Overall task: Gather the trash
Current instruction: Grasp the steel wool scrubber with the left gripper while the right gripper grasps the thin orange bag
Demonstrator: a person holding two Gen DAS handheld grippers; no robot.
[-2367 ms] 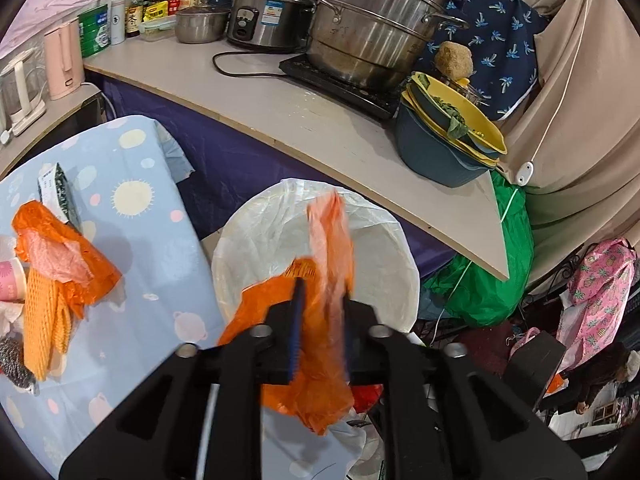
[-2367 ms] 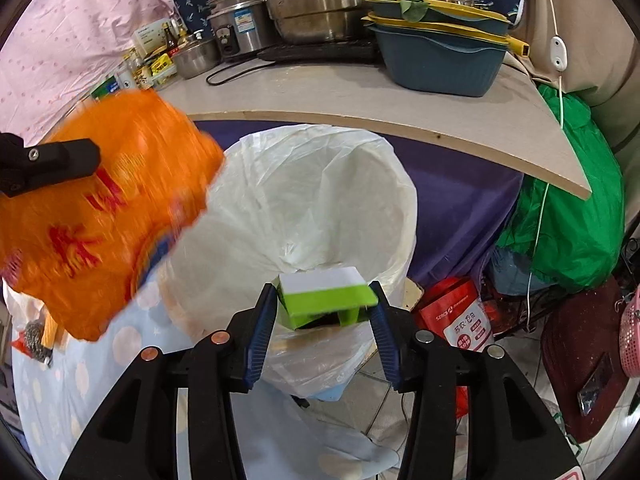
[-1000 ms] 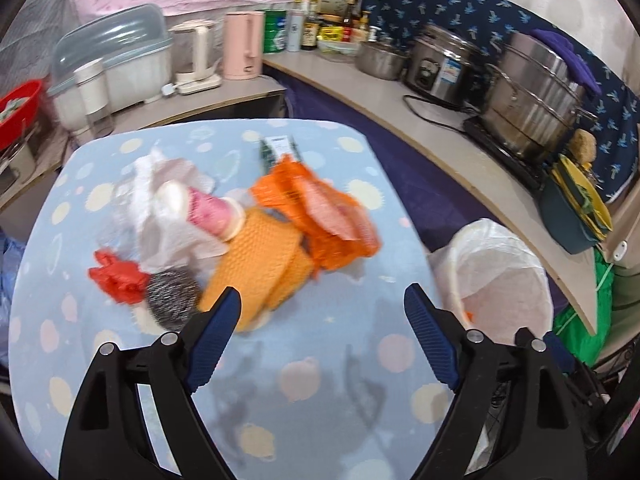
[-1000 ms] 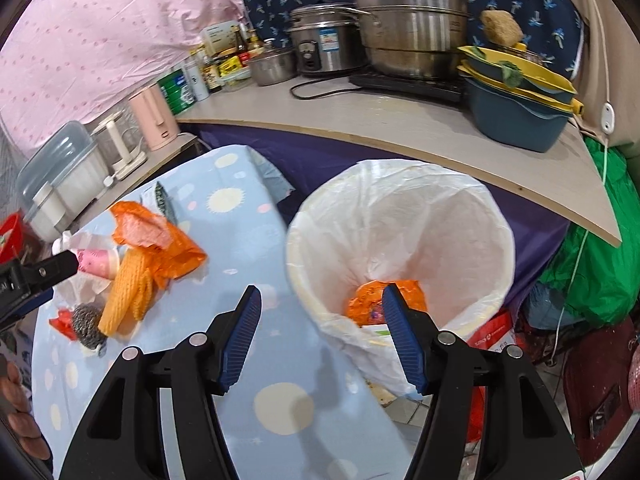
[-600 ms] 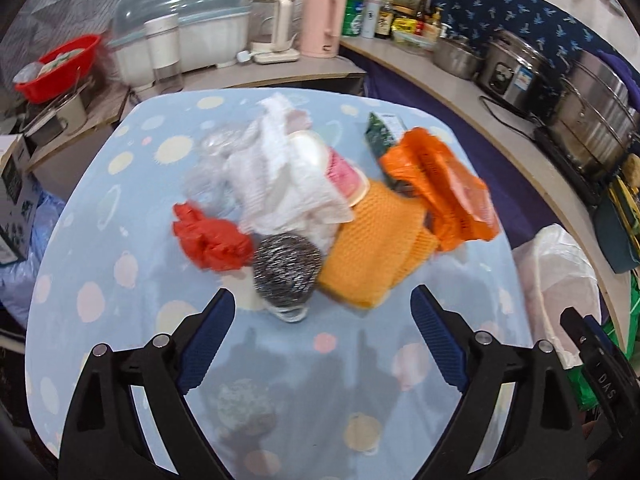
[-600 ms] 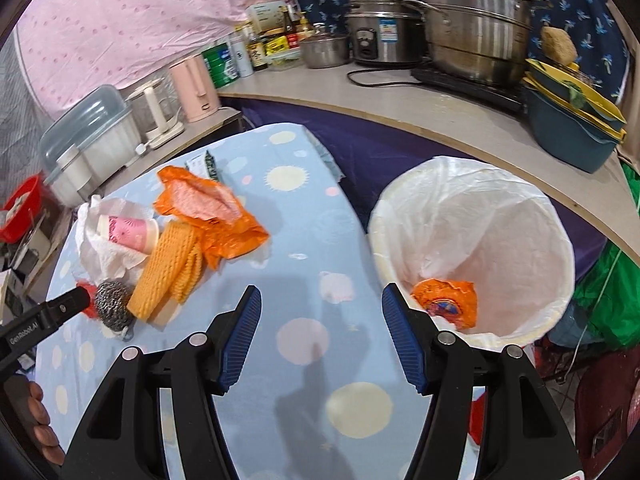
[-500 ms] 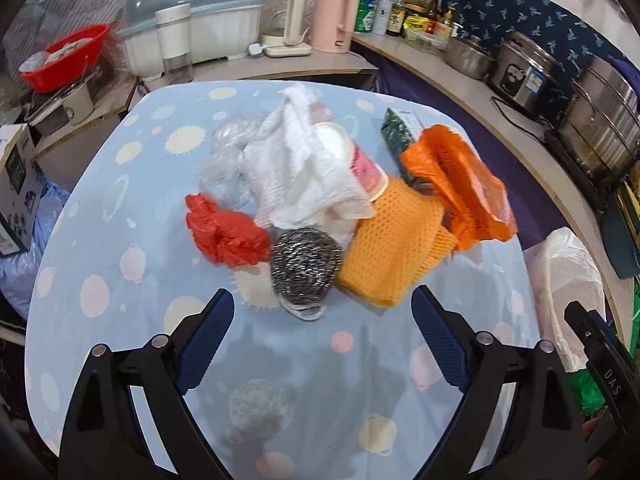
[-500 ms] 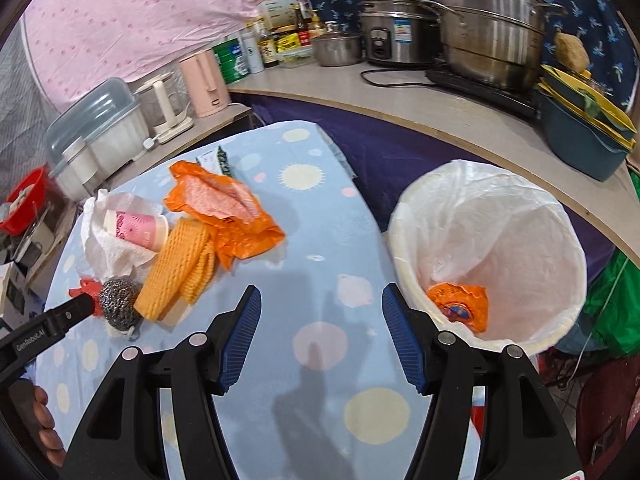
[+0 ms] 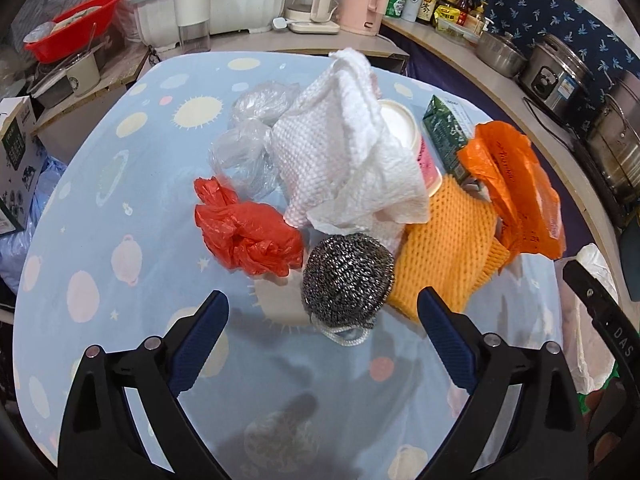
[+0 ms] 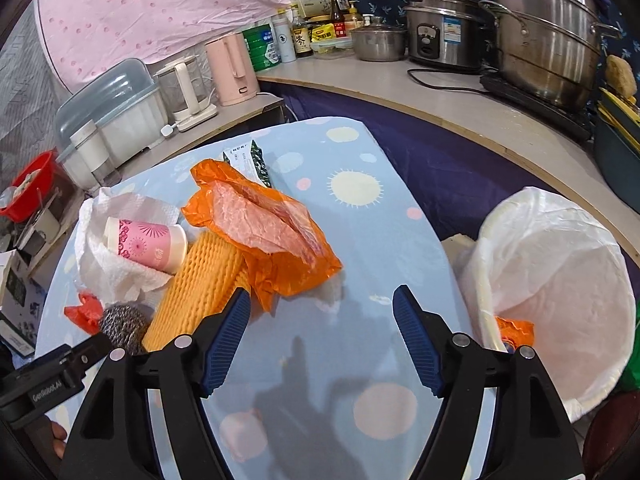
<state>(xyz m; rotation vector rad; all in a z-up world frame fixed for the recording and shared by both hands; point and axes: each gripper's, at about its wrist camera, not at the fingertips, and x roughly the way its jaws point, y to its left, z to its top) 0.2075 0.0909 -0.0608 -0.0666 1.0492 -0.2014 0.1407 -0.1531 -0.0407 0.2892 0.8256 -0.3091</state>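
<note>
Two handheld grippers are hovering over a heap of trash lying on a table under a pale blue tablecloth (image 9: 120, 208) printed with suns and planets. The left gripper (image 9: 322, 312) is pointing down at a steel wool scourer (image 9: 347, 280); its jaws are spreading apart, nothing is pinched between them, and the scourer is sitting just beyond the fingertips. Touching the scourer are a crumpled red plastic bag (image 9: 248, 236) on one side and an orange foam fruit net (image 9: 444, 248) on the other. Behind them, a white paper towel (image 9: 348, 160) is draping over a pink paper cup (image 9: 416, 148), with a clear plastic bag (image 9: 248, 140) beside it, and an orange plastic bag (image 9: 516, 192) is leaning against a green packet (image 9: 446, 132). The right gripper (image 10: 322, 308) is also widening its jaws over bare cloth, gripping nothing, its left fingertip just in front of the foam net. Beside the table's right edge, a trash bin lined with a white bag (image 10: 560, 264) is standing open, an orange wrapper (image 10: 514, 330) already lying inside. A pink kettle (image 10: 232, 68) and steel pots (image 10: 548, 32) are lining the counter behind.
</note>
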